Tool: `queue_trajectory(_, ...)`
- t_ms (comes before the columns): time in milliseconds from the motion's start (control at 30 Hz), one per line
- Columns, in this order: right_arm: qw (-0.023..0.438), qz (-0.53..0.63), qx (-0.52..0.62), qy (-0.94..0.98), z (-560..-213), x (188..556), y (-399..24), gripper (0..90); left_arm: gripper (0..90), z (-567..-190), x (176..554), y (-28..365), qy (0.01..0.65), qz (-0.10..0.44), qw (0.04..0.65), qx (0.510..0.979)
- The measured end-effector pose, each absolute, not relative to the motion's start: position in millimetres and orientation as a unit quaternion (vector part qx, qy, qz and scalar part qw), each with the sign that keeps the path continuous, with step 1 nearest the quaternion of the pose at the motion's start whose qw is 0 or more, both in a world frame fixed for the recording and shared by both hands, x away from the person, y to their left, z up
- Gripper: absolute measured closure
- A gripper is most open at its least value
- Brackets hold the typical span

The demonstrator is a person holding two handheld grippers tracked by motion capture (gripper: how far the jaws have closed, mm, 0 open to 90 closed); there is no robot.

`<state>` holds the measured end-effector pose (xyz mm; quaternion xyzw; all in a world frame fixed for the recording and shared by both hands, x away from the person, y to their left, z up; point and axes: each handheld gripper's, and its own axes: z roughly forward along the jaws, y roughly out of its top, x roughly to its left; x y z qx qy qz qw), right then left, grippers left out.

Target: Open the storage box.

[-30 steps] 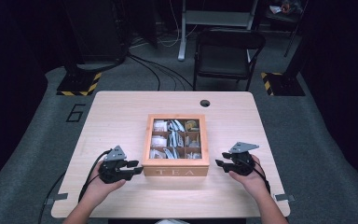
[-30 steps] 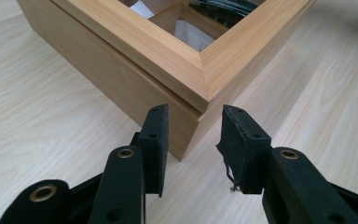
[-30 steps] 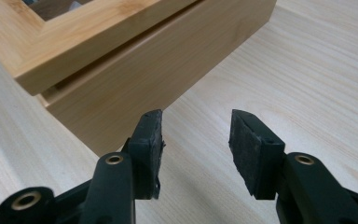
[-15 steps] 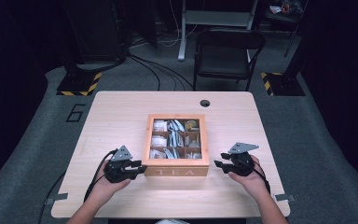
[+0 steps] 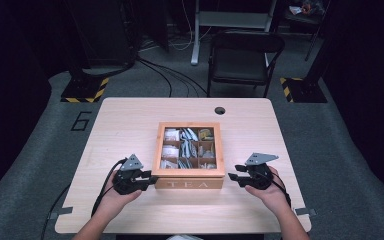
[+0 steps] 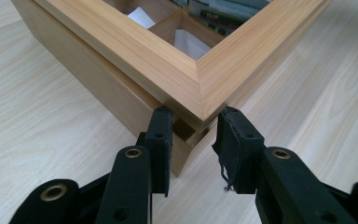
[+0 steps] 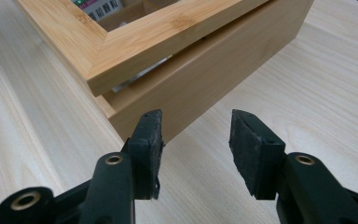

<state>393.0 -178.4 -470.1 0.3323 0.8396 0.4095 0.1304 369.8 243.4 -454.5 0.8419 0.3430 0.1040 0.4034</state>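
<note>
Dim room, grey carpet, black chair (image 5: 245, 55) at upper centre of the high view. Pale wooden worktop (image 5: 125, 125) across the middle of the frame, round cable hole (image 5: 220, 110) near its far edge.

Wooden tea box (image 5: 189, 172) at centre of the worktop, framed lid on top, compartments with tea bags (image 5: 180, 150) visible through it, "TEA" lettered on the near wall.

Left hand-held gripper (image 5: 147, 179) at lower left of the box, held in the left hand (image 5: 117, 197); closed on the near left corner of the box. In the left gripper view, left hand-held gripper (image 6: 193, 140) with its jaws astride the box corner (image 6: 200, 100) just under the lid frame, having just finished closing, pads pressed against the two walls.

Right hand-held gripper (image 5: 234, 177) at lower right of the box, in the right hand (image 5: 270, 192); jaws apart, nothing between them. In the right gripper view, right hand-held gripper (image 7: 196, 140) just beside the box corner (image 7: 116, 116), left pad near the wall, contact not discernible.
</note>
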Motion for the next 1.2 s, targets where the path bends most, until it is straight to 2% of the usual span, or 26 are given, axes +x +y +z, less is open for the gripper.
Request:
queue_trajectory(500,0.115,0.430,0.313,0.839,-449.4,379.9,-163.0,52.8,66.2,-435.6,375.5,247.8,0.352,0.084,0.426,0.829)
queue_trajectory(733,0.097,0.428,0.320,0.840,-447.9,378.5,-150.8,54.1,66.2,-436.8,374.7,246.5,0.353,0.088,0.424,0.829)
queue_trajectory(933,0.100,0.428,0.332,0.835,-445.0,378.2,-141.8,58.6,66.1,-440.7,373.7,245.3,0.353,0.090,0.419,0.831)
queue_trajectory(1200,0.096,0.419,0.345,0.834,-444.4,380.0,-137.3,58.6,64.0,-444.2,374.2,245.0,0.344,0.098,0.417,0.836)
